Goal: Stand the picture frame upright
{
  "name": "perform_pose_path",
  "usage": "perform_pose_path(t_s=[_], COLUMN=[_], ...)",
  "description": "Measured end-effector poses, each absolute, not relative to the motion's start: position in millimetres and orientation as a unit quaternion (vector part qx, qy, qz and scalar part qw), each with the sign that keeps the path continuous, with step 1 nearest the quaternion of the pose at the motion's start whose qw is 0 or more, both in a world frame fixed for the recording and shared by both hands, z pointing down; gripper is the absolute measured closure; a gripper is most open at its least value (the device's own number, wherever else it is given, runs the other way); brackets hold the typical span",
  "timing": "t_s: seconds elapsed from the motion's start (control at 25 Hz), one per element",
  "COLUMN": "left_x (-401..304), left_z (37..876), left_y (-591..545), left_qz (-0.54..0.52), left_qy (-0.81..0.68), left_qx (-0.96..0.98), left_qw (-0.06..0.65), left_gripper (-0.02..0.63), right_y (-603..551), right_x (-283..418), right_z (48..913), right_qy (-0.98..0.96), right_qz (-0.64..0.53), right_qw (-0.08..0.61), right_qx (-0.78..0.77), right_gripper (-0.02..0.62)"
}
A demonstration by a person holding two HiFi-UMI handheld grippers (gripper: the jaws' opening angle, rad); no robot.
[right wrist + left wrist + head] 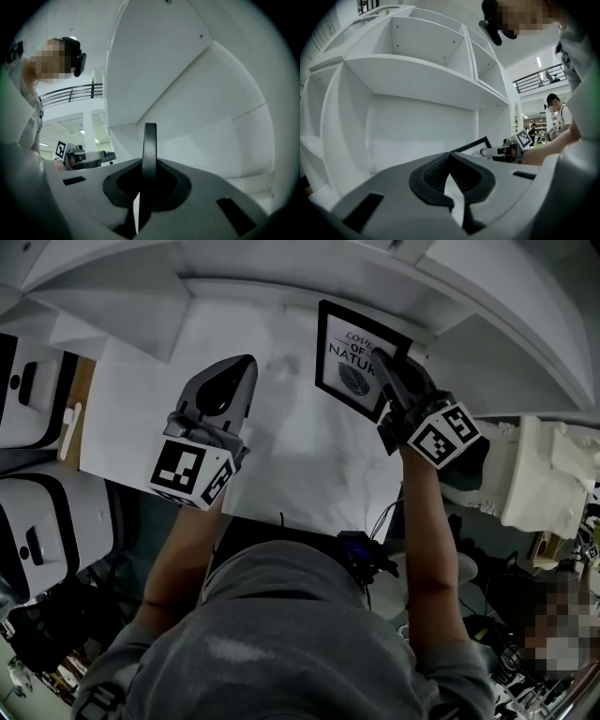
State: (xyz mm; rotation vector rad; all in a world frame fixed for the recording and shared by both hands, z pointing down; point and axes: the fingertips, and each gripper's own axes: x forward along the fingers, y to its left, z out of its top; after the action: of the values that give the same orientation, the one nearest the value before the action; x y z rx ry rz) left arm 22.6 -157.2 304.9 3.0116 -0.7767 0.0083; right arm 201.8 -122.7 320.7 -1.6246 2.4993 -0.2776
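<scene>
A black picture frame [352, 357] with a leaf print is tilted over the white shelf board [281, 456], toward its back right. My right gripper [382, 360] is shut on the frame's right edge. In the right gripper view that edge [149, 147] rises as a thin black bar from between the jaws. My left gripper [234, 371] hovers over the board to the frame's left, shut with nothing in it [451, 174]. From the left gripper view the frame [476, 147] shows at the right with the right gripper [506, 151] on it.
White shelf compartments [417, 70] curve around the board, with a back wall [197, 117] close behind the frame. White cases [28, 390] stand at the left, and a white carved object [539, 474] sits at the right. Other people [555, 110] stand far off.
</scene>
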Motion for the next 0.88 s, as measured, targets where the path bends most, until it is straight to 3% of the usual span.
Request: perform_pose_path(t_s=[0.88], left_x=[4.6], left_z=[309.1], left_y=[-146.8], left_qz=[-0.003], left_qy=[-0.297], left_qx=[0.955], left_qw=[0.020], left_gripper=[0.600], right_y=[-199.6], right_x=[258.9], right_z=[365.0], right_qy=[0.839], right_qz=[-0.066], right_qw=[0.128], right_qx=[-0.525], right_gripper=[0.558])
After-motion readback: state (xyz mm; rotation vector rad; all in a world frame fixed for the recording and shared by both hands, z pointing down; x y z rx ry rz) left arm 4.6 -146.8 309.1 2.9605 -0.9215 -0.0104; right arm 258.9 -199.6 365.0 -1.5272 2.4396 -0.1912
